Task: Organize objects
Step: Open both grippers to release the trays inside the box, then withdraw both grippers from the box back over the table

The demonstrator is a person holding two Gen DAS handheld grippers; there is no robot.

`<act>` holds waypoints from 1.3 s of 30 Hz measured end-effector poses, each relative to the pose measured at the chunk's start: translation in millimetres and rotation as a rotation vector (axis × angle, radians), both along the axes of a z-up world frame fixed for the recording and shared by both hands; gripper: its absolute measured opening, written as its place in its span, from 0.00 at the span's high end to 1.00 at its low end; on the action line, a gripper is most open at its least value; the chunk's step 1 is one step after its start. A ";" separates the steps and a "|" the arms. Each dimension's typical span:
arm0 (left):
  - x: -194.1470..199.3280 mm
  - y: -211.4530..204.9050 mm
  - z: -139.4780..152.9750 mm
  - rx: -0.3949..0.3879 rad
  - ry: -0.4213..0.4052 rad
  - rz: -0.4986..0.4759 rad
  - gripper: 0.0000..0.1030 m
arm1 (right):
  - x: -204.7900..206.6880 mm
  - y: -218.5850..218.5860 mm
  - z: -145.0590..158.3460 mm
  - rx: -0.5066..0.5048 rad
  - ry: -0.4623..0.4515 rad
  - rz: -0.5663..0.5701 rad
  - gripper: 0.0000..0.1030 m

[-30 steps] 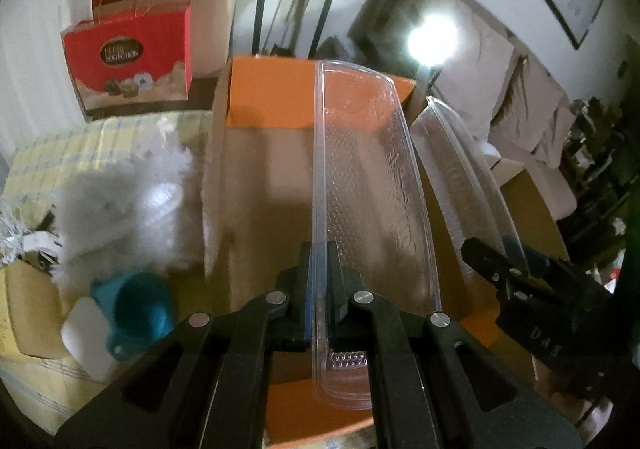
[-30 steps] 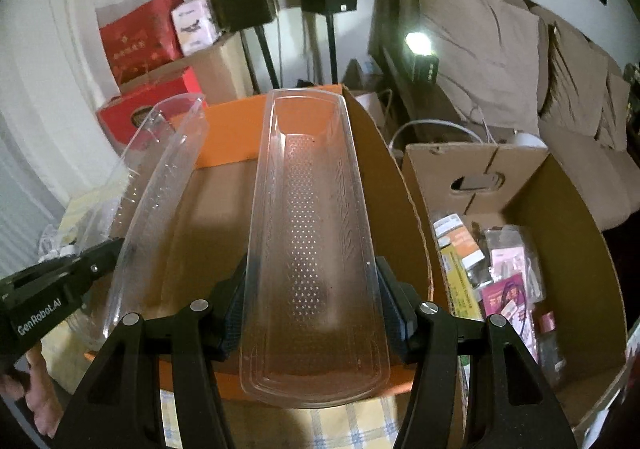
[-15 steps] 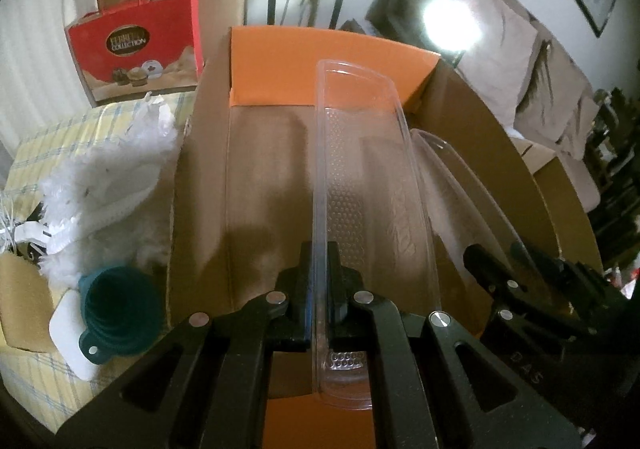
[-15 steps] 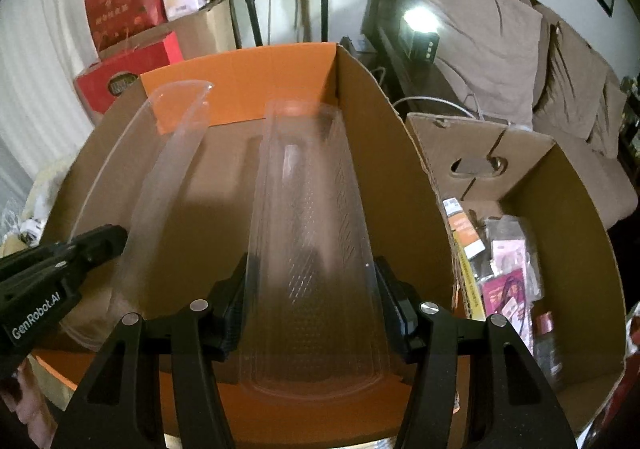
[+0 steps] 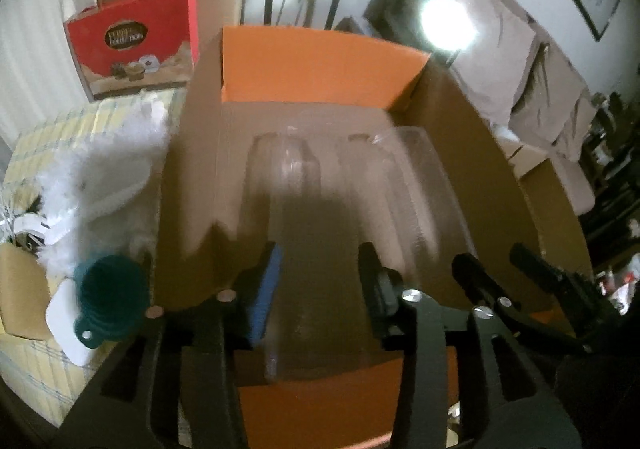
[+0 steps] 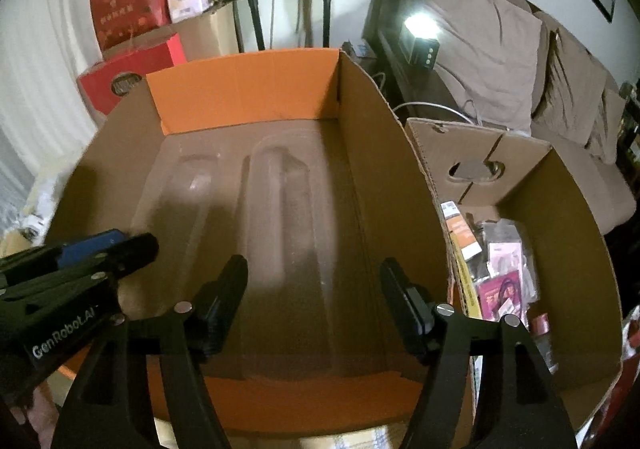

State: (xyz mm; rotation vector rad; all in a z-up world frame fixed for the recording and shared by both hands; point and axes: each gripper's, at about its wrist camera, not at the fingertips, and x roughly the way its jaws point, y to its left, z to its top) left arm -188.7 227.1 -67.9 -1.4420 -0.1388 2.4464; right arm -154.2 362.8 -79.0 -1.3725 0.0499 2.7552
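Two clear trays (image 6: 280,233) lie in the box (image 6: 384,177). Both grippers (image 5: 318,281) (image 6: 314,297) wide open, holding nothing. Trays look light, flimsy, slippery; grip a rim

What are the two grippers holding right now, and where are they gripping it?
Nothing. The left gripper and right gripper are both open, and the two clear plastic trays lie loose inside the cardboard box.

from my right wrist camera i read "GenRobot.AI" in white on the black body of the left gripper (image 6: 108,249), at the lower left. on my left wrist view the red gift bag (image 5: 134,45) carries a dark oval label; i make out only "collection". other print is too blurred.
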 end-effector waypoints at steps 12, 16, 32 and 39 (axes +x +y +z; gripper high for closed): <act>15.8 -44.5 41.3 -0.073 0.171 0.030 0.05 | 24.1 -0.8 39.4 -0.046 0.082 0.010 0.27; 23.5 -59.2 42.0 -0.086 0.177 0.018 0.03 | 30.3 -10.6 47.3 -0.052 0.096 0.024 0.22; 61.0 -122.9 38.4 -0.121 0.173 0.041 0.00 | 51.9 -61.0 60.0 -0.101 0.100 0.117 0.02; 69.6 -157.0 41.5 -0.097 0.186 0.067 0.00 | 59.8 -93.5 59.7 -0.108 0.102 0.173 0.01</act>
